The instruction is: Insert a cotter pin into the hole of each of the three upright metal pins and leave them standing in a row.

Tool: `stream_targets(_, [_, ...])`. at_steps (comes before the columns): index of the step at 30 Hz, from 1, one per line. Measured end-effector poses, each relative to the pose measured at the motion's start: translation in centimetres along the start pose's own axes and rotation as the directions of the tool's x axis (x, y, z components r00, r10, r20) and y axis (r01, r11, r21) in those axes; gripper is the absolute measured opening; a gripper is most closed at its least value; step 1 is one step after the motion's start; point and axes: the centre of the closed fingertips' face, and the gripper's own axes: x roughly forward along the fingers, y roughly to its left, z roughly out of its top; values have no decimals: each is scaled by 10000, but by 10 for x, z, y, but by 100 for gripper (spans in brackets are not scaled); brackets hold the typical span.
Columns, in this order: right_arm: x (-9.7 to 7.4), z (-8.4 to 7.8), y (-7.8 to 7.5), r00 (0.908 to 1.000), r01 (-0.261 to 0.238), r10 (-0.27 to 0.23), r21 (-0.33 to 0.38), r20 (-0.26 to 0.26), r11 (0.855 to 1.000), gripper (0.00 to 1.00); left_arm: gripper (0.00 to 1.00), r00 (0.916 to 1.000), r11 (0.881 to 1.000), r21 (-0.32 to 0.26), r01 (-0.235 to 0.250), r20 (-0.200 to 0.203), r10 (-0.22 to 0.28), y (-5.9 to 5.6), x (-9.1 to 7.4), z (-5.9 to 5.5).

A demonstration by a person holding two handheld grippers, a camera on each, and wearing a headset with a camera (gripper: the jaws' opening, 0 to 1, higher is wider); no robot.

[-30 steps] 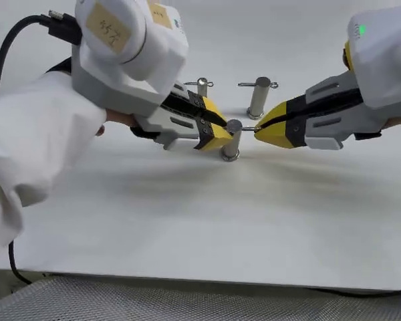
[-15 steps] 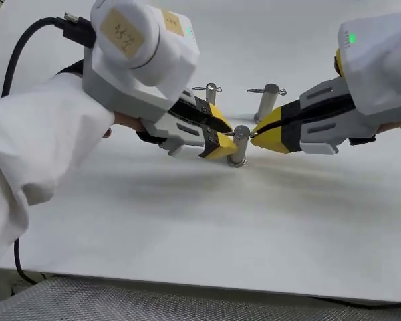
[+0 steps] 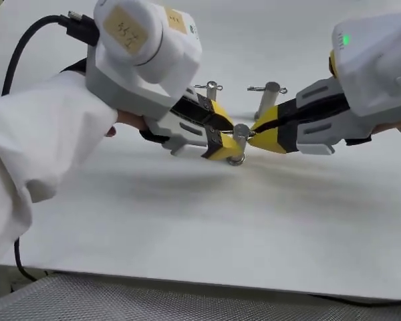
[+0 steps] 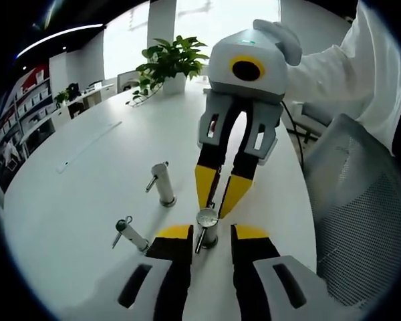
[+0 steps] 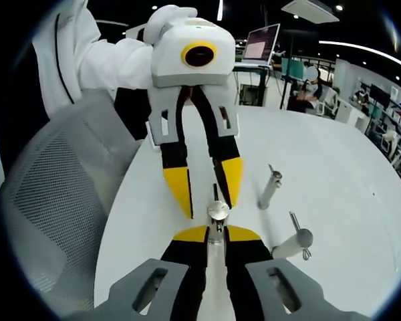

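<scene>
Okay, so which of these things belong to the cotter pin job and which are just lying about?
In the job: nearest upright steel pin; thin wire cotter pin partly through it, held by the right gripper; left gripper straddling that pin; back-left steel pin and back-right steel pin, each already pinned.
Lying about: green potted plant; grey mesh chair; lit laptop screen; pale flat strip.

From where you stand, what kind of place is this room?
Probably an open-plan office or a lab space. The work lies on a large white table, with a potted plant at its far end, a mesh office chair beside it, and a lit screen farther back.
</scene>
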Motion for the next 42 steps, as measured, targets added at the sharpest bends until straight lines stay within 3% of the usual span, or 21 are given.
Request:
stream_targets(4, [3, -1, 1, 9998, 180, -183, 233, 105, 9996, 18, 41, 9999, 9998, 91, -158, 37, 158, -1, -2, 1])
stream_targets(7, [6, -1, 1, 9993, 327, -336, 474, 175, 9983, 20, 49, 9999, 10000, 73, -50, 160, 49, -7, -5, 1])
stream_targets(10, [9, 1, -2, 9968, 608, -663, 1119, 452, 9919, 23, 56, 9982, 9991, -254, -335, 493, 347, -7, -7, -1])
stream_targets(15, [17, 4, 0, 9943, 662, -767, 1359, 739, 9885, 23, 76, 9957, 9968, -727, -319, 845, 380, -15, -12, -7])
stream_targets(18, [21, 6, 0, 9930, 666, -805, 1541, 859, 9858, 22, 83, 9945, 9953, -908, -351, 954, 437, -21, -15, -9])
stream_targets(23, [25, 8, -2, 9912, 813, -982, 1766, 890, 9809, 21, 99, 9852, 9880, -1473, -464, 1566, 696, -29, -18, -7])
stream_targets(30, [29, 4, -1, 9924, 923, -1049, 1759, 637, 9801, 15, 99, 9881, 9868, -1475, -673, 1272, 864, -35, -18, -16])
stream_targets(34, [28, 2, -1, 9930, 958, -1065, 1810, 505, 9788, 9, 99, 9870, 9833, -1689, -672, 1329, 903, -38, -18, -17])
stream_targets(42, [28, 2, 0, 9946, 855, -931, 1473, 452, 9854, 8, 98, 9872, 9806, -1839, -672, 1301, 921, -44, -20, -16])
